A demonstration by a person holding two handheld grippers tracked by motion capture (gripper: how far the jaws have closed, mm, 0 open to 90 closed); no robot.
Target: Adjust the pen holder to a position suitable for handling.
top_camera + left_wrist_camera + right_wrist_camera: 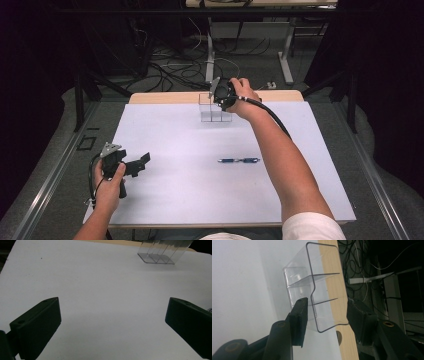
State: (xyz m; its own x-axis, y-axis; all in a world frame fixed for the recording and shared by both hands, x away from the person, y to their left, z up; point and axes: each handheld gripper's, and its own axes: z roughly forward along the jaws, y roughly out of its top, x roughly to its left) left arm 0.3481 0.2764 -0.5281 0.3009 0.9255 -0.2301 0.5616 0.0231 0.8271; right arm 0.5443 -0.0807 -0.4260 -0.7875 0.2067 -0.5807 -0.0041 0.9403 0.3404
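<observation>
My right gripper (325, 315) straddled one end of the clear divided holder (312, 292), which stood at the far edge of the white table (175, 190); its jaws were parted around the wall, pads not yet pressing. I judged it best to close gently and squarely, since thin plastic slips or tips. My left gripper (112, 325) sat open and empty; the pen (238, 160) lay mid-table

A lab: white test table (165, 200), floor cables (175, 70), dark curtains (30, 75) around.
</observation>
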